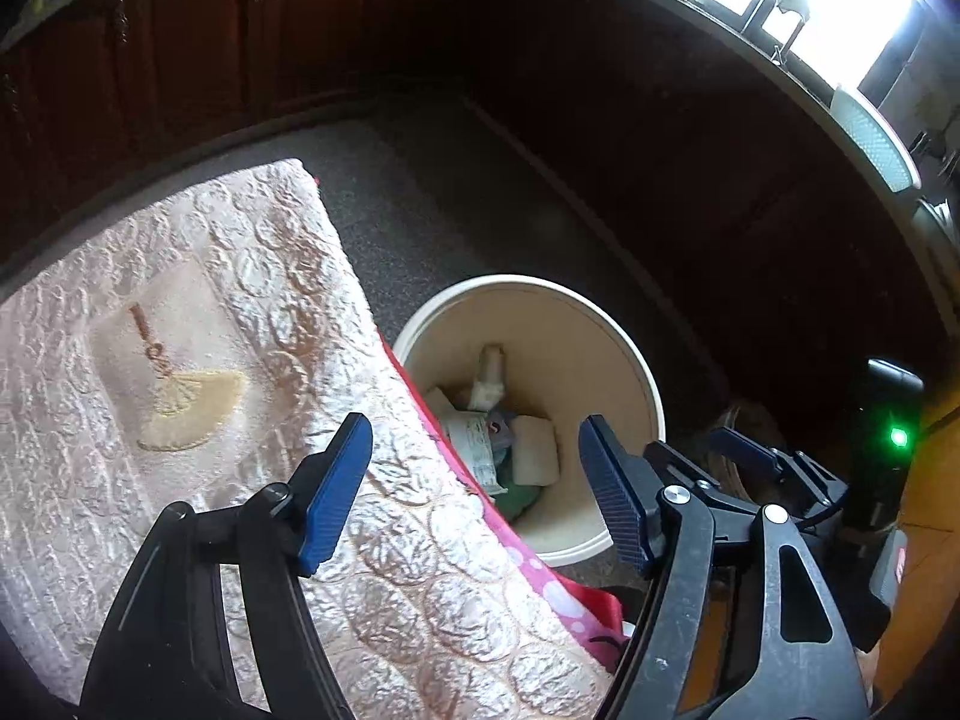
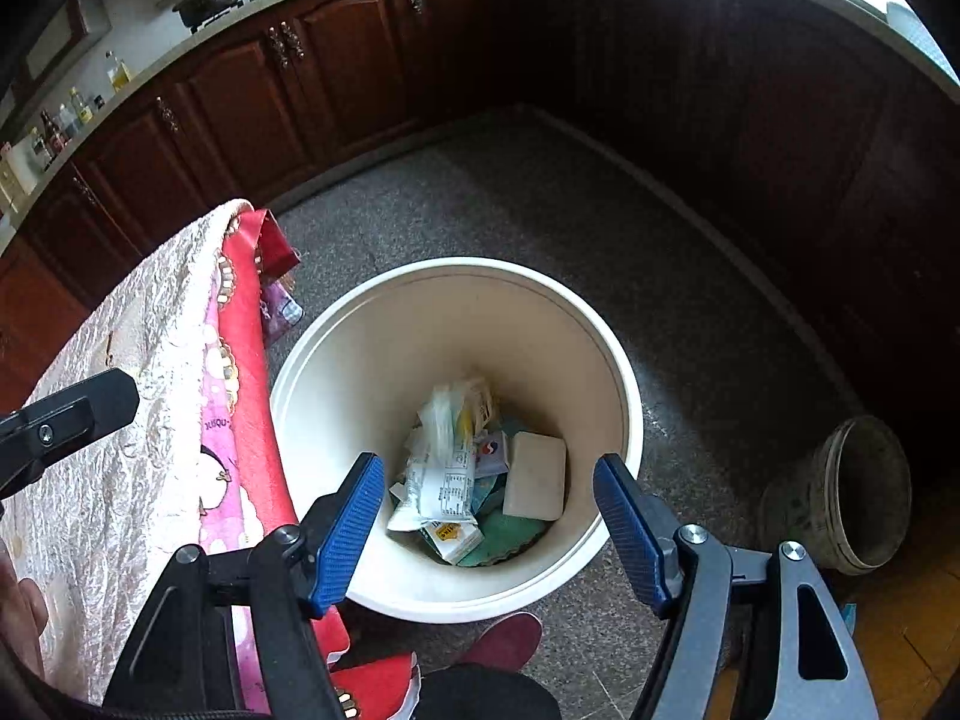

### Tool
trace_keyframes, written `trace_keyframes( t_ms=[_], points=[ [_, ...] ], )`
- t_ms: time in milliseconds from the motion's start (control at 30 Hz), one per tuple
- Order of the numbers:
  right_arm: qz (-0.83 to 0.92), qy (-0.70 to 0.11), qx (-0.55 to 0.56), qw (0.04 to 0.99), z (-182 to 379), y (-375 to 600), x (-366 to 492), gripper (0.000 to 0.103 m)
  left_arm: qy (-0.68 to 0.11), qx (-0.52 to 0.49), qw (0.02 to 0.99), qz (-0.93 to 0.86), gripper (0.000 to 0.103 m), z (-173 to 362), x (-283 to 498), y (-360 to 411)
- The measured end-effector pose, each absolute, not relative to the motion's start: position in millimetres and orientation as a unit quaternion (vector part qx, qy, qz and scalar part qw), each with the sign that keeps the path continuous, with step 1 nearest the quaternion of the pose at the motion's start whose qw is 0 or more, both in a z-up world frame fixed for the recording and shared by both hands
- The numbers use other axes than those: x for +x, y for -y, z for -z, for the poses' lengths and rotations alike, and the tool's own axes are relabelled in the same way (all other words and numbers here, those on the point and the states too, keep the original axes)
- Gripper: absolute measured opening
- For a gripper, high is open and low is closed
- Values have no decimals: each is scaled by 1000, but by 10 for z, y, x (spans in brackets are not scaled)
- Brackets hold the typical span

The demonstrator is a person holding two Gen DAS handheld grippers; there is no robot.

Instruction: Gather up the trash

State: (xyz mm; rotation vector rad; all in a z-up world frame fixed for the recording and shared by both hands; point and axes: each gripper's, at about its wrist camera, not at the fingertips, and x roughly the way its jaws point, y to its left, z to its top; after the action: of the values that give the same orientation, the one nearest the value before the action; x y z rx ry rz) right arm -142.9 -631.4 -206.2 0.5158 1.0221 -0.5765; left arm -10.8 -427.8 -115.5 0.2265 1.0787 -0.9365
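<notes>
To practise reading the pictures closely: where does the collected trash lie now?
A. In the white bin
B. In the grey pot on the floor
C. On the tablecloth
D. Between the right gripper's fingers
A: the wrappers lie at the bottom of the white bin, and the right gripper above it holds nothing.

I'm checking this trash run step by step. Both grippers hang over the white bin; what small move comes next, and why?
Probably lift both away from the white bin and turn toward the cloth-covered table to look for more trash. The right gripper and left gripper are open with nothing between their pads, and wrappers already lie at the bin's bottom.
</notes>
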Motion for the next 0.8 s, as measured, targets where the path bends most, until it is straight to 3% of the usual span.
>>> trace_keyframes(
  t_ms=[300,800],
  points=[
    [285,-442,233,818,1832,6107,-1540,71,-462,100,777,415,70,947,-146,4012],
    [321,-344,194,861,1068,5667,-1733,83,-349,92,832,421,70,300,-377,3486]
  ],
)
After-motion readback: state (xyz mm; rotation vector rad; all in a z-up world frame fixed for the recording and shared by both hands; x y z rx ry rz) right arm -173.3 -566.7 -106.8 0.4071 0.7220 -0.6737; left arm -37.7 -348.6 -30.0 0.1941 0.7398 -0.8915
